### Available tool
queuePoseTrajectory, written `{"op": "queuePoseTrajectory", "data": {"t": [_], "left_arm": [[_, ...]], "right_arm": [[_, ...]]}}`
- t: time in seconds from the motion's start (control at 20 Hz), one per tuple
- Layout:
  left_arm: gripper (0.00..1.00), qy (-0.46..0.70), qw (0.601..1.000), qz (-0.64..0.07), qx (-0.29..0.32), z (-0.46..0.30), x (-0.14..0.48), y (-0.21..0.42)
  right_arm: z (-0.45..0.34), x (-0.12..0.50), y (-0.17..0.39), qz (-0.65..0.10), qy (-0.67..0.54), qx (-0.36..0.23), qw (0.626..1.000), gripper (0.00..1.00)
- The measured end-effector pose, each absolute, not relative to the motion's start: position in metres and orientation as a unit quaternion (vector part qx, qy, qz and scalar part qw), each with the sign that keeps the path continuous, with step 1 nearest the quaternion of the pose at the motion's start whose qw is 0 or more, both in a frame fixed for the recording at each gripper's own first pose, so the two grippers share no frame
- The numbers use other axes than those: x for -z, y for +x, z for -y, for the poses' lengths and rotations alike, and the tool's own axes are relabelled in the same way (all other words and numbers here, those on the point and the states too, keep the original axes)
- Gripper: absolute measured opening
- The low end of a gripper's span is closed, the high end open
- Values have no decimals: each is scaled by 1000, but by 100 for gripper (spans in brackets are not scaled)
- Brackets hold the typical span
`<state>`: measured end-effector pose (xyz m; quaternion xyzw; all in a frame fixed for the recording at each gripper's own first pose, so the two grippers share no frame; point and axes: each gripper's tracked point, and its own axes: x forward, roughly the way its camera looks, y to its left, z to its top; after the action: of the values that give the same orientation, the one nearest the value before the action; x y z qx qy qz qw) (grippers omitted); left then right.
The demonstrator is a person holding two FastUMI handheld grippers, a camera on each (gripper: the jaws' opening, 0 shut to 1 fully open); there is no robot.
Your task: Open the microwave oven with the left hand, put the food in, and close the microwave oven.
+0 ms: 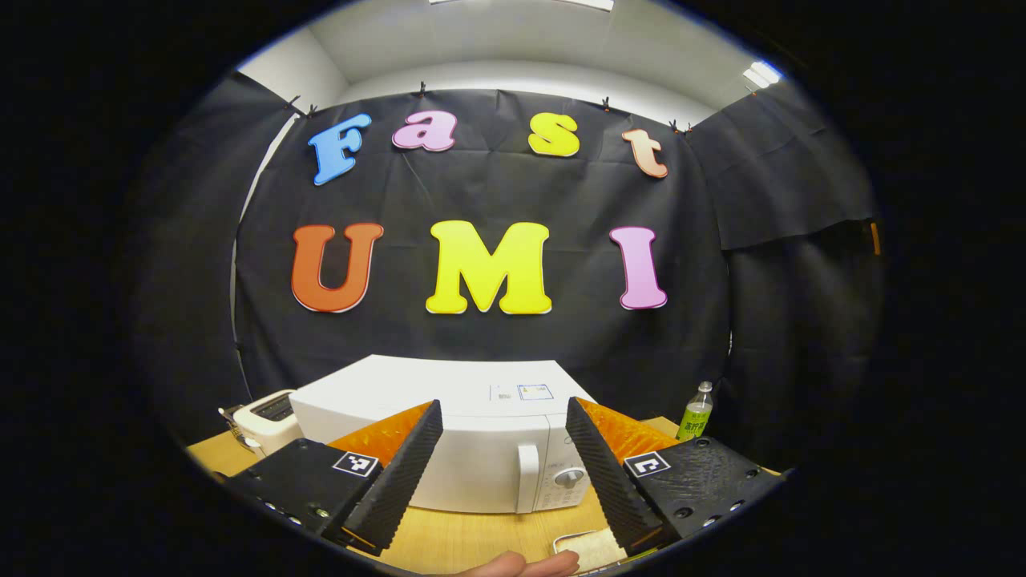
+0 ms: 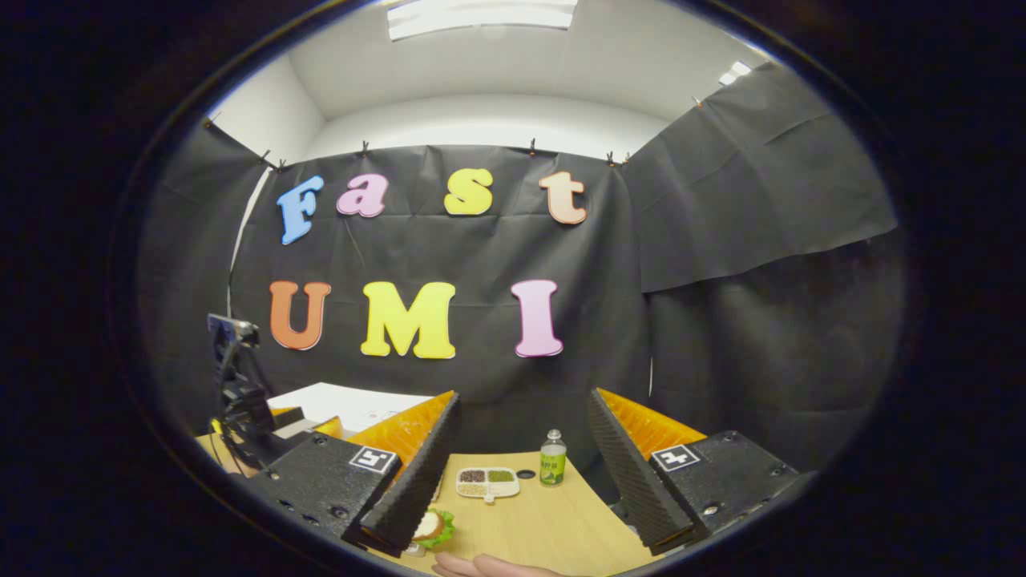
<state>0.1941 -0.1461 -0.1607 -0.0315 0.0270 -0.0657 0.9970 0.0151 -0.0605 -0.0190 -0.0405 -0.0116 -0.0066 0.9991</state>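
Left gripper (image 1: 503, 469): fingers apart, holding nothing — lining up on microwave (image 1: 449, 437) handle (image 1: 527, 478), door closed.
Right gripper (image 2: 519, 473): fingers apart — hovering near food (image 2: 434, 526).

Readable txt: basically none. Microwave (image 1: 449, 449) top has a small sticker (image 1: 535, 392) at 1 o'clock of its roof, print too small. Bottle (image 1: 696, 413) label has chars, blurred; same in right gripper view. Square black/white marker tags on left gripper (image 1: 505, 469) and right gripper (image 2: 525, 473) bodies, no letters.
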Motion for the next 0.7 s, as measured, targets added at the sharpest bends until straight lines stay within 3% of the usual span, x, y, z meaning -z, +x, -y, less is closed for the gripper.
{"op": "queuePoseTrajectory", "data": {"t": [0.35, 0.4, 0.5, 0.55, 0.6, 0.65, 0.7], "left_arm": [[95, -21, 995, -77, 68, 180, 259, 231], [95, -19, 994, -81, 65, 180, 267, 233], [95, -17, 994, -90, 63, 182, 280, 241], [95, -15, 994, -87, 62, 182, 282, 244], [95, -16, 995, -82, 61, 182, 285, 247], [93, -19, 995, -81, 62, 182, 287, 250], [78, -19, 995, -84, 58, 180, 290, 252]], "right_arm": [[72, 20, 13, 18, -48, 0, 999, 92], [72, 22, 14, 17, -47, -1, 999, 100], [71, 26, 18, 8, -55, -2, 998, 100], [72, 26, 19, 5, -60, 0, 998, 91], [72, 27, 19, 3, -64, 1, 998, 92], [72, 26, 19, 2, -65, 1, 998, 92], [73, 26, 17, 1, -65, 0, 998, 92]]}}
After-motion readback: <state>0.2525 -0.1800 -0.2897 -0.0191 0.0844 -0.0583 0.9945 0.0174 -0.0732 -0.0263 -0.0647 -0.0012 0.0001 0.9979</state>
